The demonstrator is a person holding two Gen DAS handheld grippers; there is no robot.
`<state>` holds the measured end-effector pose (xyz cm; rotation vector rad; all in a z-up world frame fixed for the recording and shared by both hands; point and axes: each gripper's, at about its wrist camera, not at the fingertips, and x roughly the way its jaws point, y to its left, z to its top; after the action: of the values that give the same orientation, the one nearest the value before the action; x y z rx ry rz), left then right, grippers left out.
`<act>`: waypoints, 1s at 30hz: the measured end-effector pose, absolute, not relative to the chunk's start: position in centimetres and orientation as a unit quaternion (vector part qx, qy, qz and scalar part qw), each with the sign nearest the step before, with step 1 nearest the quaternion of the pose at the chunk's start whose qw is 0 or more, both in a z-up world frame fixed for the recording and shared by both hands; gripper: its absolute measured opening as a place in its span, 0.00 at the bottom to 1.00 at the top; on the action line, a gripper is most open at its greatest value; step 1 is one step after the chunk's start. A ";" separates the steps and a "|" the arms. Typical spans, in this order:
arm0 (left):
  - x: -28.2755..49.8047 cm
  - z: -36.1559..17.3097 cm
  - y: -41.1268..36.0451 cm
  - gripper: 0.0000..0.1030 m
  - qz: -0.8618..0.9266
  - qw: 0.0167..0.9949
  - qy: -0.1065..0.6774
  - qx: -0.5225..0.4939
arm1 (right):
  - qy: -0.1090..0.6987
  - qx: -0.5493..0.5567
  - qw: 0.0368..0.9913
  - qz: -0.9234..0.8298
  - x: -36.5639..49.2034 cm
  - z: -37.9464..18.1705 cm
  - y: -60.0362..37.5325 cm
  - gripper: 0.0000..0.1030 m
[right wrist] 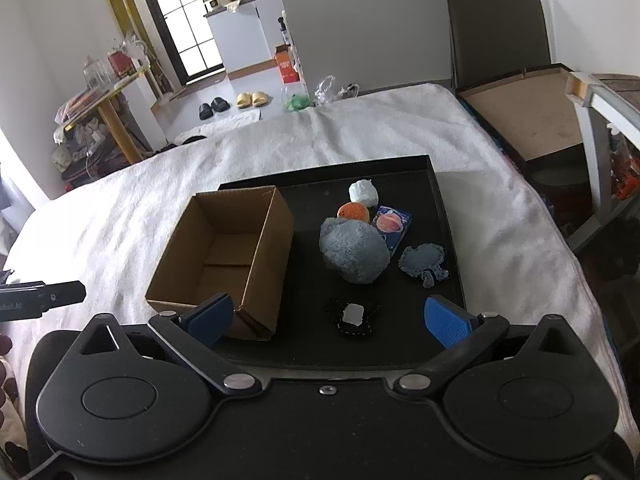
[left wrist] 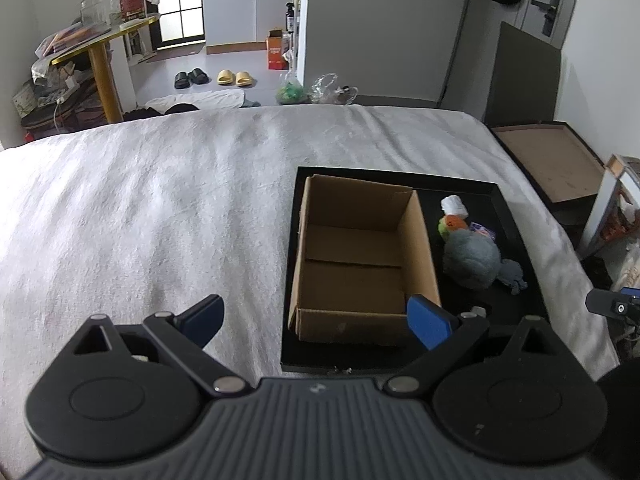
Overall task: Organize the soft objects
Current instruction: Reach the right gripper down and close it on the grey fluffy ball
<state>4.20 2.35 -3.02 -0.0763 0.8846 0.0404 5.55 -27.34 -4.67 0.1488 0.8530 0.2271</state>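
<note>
An empty open cardboard box point(left wrist: 360, 264) point(right wrist: 228, 256) stands in the left of a black tray point(left wrist: 516, 216) point(right wrist: 444, 216) on a white bed cover. Right of the box in the tray lie a grey plush ball point(right wrist: 354, 250) point(left wrist: 472, 258), an orange ball point(right wrist: 353, 212), a white soft lump point(right wrist: 363, 193), a small blue packet point(right wrist: 391, 226), a blue-grey crocheted piece point(right wrist: 424, 262) and a black piece with a white patch point(right wrist: 353, 316). My left gripper point(left wrist: 316, 322) is open and empty at the box's near wall. My right gripper point(right wrist: 330, 320) is open and empty over the tray's near edge.
The white bed cover point(left wrist: 160, 220) spreads left of the tray. An open brown-lined case point(right wrist: 528, 120) stands at the bed's right side. A yellow-legged table point(left wrist: 100, 64), slippers and bags are on the floor beyond the bed.
</note>
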 end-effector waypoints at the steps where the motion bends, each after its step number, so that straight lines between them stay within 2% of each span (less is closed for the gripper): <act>1: 4.5 -3.2 2.4 0.94 0.022 0.902 0.429 -0.037 | 0.414 0.070 0.901 0.111 5.8 -4.8 -27.3 1.00; 19: 10.0 -6.7 2.1 0.91 0.062 0.887 0.457 -0.032 | 0.449 0.099 0.881 0.110 13.0 -8.3 -27.9 1.00; 28: 12.6 -8.4 1.2 0.86 0.071 0.880 0.469 -0.016 | 0.471 0.144 0.864 0.103 17.0 -10.2 -28.3 1.00; 30: 13.1 -8.9 1.1 0.82 0.077 0.878 0.472 -0.011 | 0.471 0.151 0.864 0.095 17.8 -10.6 -28.3 1.00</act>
<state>13.08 1.10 -8.95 -0.0227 0.9842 0.1601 17.84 -28.33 -10.63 0.3163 0.9877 0.1995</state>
